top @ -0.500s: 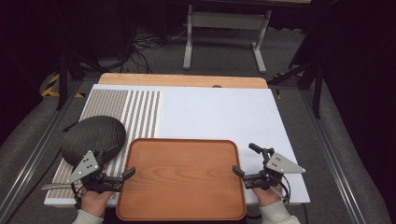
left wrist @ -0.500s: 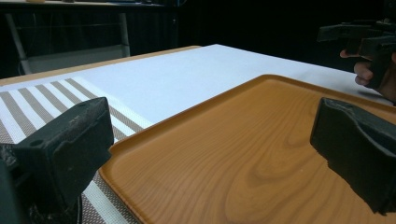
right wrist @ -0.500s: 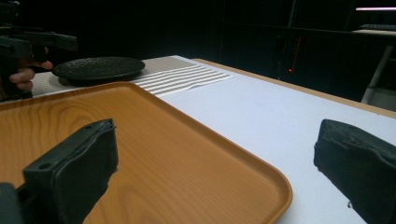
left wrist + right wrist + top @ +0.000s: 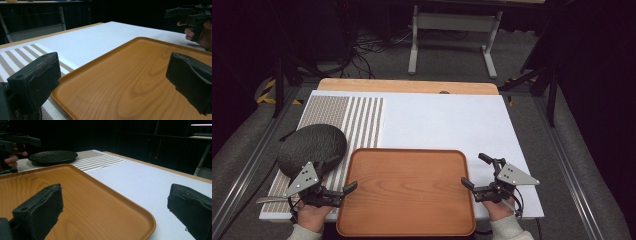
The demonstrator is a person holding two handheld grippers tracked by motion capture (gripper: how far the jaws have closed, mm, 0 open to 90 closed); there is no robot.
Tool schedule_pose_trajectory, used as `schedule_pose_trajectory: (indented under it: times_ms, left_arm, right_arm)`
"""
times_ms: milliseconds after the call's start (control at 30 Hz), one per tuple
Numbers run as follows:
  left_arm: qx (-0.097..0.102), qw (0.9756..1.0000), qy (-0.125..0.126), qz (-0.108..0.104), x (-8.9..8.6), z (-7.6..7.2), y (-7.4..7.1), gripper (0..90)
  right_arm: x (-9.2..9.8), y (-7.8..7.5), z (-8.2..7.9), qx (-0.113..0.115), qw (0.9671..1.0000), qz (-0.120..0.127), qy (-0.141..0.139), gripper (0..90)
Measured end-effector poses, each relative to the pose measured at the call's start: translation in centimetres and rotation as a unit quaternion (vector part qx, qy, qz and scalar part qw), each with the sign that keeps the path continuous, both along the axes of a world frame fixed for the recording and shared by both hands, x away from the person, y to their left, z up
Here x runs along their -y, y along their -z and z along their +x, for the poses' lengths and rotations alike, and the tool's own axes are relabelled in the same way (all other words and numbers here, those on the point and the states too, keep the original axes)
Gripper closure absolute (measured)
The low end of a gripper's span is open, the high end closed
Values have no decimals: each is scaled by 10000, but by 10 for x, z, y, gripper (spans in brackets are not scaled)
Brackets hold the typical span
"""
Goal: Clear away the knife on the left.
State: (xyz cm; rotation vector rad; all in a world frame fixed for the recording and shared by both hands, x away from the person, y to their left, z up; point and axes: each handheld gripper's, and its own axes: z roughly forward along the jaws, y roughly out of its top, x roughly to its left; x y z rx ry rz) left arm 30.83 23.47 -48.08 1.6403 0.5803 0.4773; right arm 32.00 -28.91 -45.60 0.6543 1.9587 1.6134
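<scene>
- Left tool (image 4: 341,184), jaws apart and holding nothing, sits at the tray's (image 4: 407,170) left edge, the dark plate (image 4: 312,145) just behind it.
- Tray lies on the worktop (image 4: 442,120), long axis running between both tools.
- Right tool (image 4: 476,172), jaws apart and holding nothing, flanks the right edge.

Tray (image 4: 407,190) near table (image 4: 452,122) front edge, plate (image 4: 312,145) at its left.

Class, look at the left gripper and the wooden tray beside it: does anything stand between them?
Nothing visible does. The left gripper is open at the left edge of the wooden tray, its fingers apart over that rim with bare wood between them. The dark plate lies behind it on the striped mat, off to the side.
</scene>
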Motion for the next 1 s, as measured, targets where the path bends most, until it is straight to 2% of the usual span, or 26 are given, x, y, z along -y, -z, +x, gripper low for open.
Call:
schedule_pose_trajectory:
  times_ms: [200,333,367,400,533,767,833,933,1000]
  left_arm:
    - [-4,10000,21,-11,-1,0,-3,8]
    - [-88,9998,156,-98,-6,4,-8,23]
    - [-199,9993,243,-181,-8,6,-10,24]
    - [-199,9993,243,-181,-8,6,-10,25]
    - [-202,9992,323,75,-10,5,-19,26]
    - [-213,9982,527,184,-13,5,-30,33]
    - [-215,9974,640,257,-13,4,-33,36]
    - [-167,9957,738,530,-12,3,-38,39]
    - [-167,9949,786,612,-11,2,-42,43]
  right_arm:
    - [-1,0,0,10,10000,-29,-23,12]
    - [2,0,1,-30,10000,-13,-4,15]
    - [2,0,1,-38,10000,-20,-5,17]
    - [2,0,1,-38,10000,-20,-5,17]
    - [1,-1,2,-55,10000,-21,-37,25]
    - [-1,0,2,-112,9999,-36,-126,41]
    - [-1,-1,2,-113,9998,-28,-133,44]
    - [-1,-1,2,-138,9998,-15,-145,49]
    - [-1,0,2,-158,9997,-5,-169,54]
